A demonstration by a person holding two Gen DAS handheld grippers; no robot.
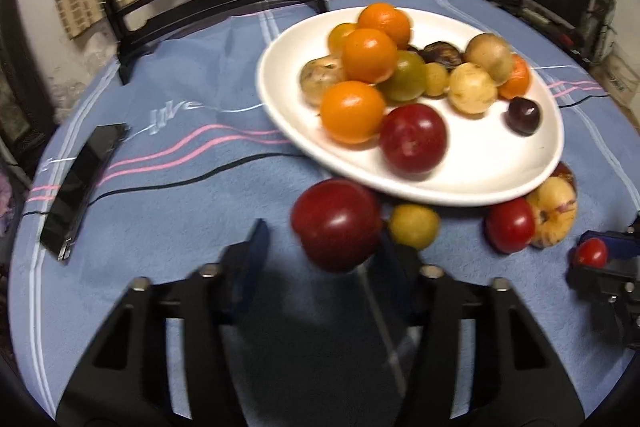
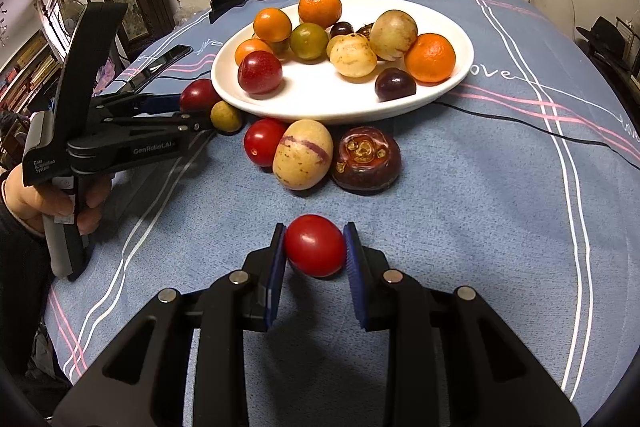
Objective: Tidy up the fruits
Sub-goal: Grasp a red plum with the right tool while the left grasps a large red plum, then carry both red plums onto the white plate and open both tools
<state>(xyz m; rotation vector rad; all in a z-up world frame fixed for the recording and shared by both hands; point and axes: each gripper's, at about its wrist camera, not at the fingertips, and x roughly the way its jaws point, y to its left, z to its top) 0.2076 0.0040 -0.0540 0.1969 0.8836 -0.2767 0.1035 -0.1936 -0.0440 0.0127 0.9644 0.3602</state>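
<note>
Two hand-held grippers work beside a white plate [image 2: 460, 67] already heaped with oranges and other fruit. The right gripper [image 2: 315, 255] has a small red tomato [image 2: 315, 246] pinched between its blue pads [image 2: 276, 275], well short of the plate's near rim, with loose fruit between. The grip looks narrow and the skin smooth; a squeeze that slackens on the way could let the tomato roll off across the blue tablecloth [image 2: 480, 227], and a harder one might bruise it.

The left gripper [image 1: 320, 243], at the plate's near-left rim, has its fingers spread around a dark red plum [image 1: 336, 223]. The picture is blurred and the right pad is hidden, so whether the plum is truly held cannot be told. It may well slip. A yellow-green fruit [image 1: 414, 225] lies just beside it and could be knocked under the rim.

Both tools point toward the plate, fingers level and low over the cloth; the person's left hand [image 2: 60, 203] grips its handle upright. A black cable [image 2: 540, 131] crossing the cloth is a further snag.
</note>
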